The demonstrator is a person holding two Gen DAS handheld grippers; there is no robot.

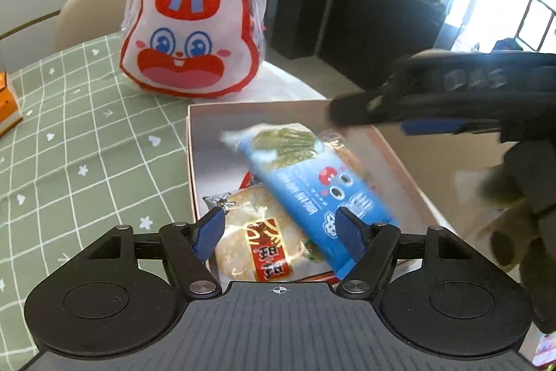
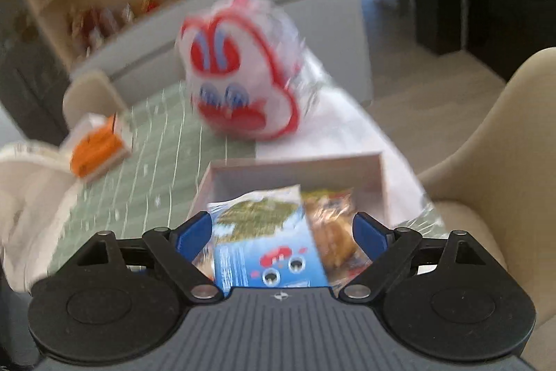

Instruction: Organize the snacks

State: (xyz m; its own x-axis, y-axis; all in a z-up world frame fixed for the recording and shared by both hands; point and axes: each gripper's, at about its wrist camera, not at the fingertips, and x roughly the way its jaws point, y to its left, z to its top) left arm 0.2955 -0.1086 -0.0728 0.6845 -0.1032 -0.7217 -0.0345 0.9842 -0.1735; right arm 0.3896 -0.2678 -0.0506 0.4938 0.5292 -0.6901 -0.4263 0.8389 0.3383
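Observation:
A shallow pink box [image 1: 194, 162] [image 2: 378, 183] sits on the table and holds several snack packs. A blue snack pack [image 1: 305, 183] [image 2: 267, 249] lies slanted on top, over a round rice cracker pack [image 1: 257, 239] with a red label. A golden pastry pack [image 2: 333, 232] lies beside the blue one. My left gripper [image 1: 281, 228] hovers open above the box's near end, touching nothing. My right gripper [image 2: 281, 232] is open over the box with nothing pressed between its pads; in the left wrist view it shows as a dark blurred shape [image 1: 434, 96] at the right.
A rabbit-face bag [image 1: 191, 30] [image 2: 243, 82] wrapped in clear plastic stands behind the box. An orange carton [image 2: 97, 148] [image 1: 7, 99] lies at the left on the green checked tablecloth [image 1: 87, 145]. Beige chairs [image 2: 504, 162] stand around the table. The table's right edge runs just past the box.

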